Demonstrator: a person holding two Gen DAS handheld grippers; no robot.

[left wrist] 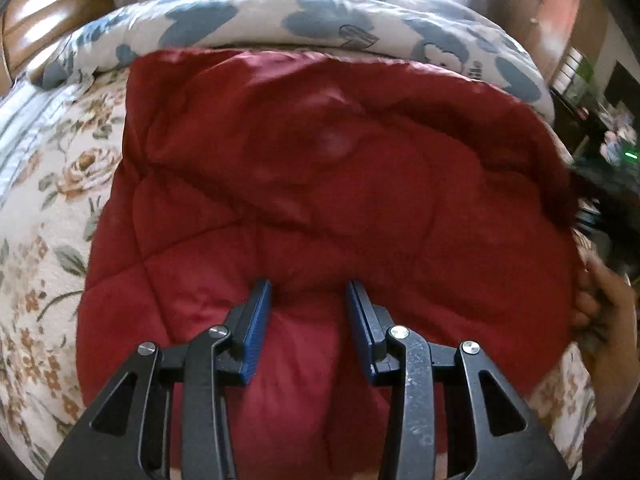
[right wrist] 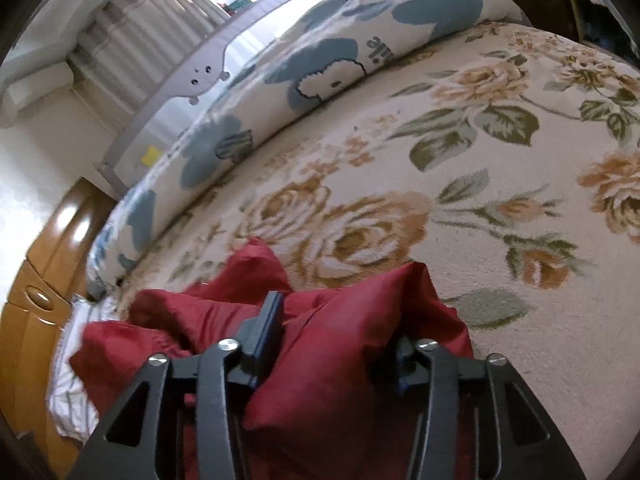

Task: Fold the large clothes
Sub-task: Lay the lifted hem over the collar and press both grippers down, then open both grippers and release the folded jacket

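Floral bedding covers the bed (left wrist: 52, 208), cream with tan roses and green leaves, and at the bed's far edge lies a rolled white quilt (left wrist: 280, 24) printed with blue-grey shapes. In the left wrist view, a wooden headboard (left wrist: 52, 4) shows at the far left corner. Across the middle of the bed, from its left part almost to the right edge, spreads the red quilted garment (left wrist: 320, 168), puffy and stitched in large panels, its far edge just beside the rolled quilt. The left gripper (left wrist: 308, 300) hovers low over the garment's near portion, its blue-padded jaws standing moderately apart with only red fabric visible beneath and nothing caught between them. At the garment's right edge a bare hand (left wrist: 608, 312) touches the fabric. In the right wrist view, the right gripper (right wrist: 340, 328) is clamped on a bunched fold of the red quilted garment (right wrist: 320, 360), which billows up between and over its jaws, hiding the right one. Wooden drawers (right wrist: 36, 300) stand beyond the bed's left edge.
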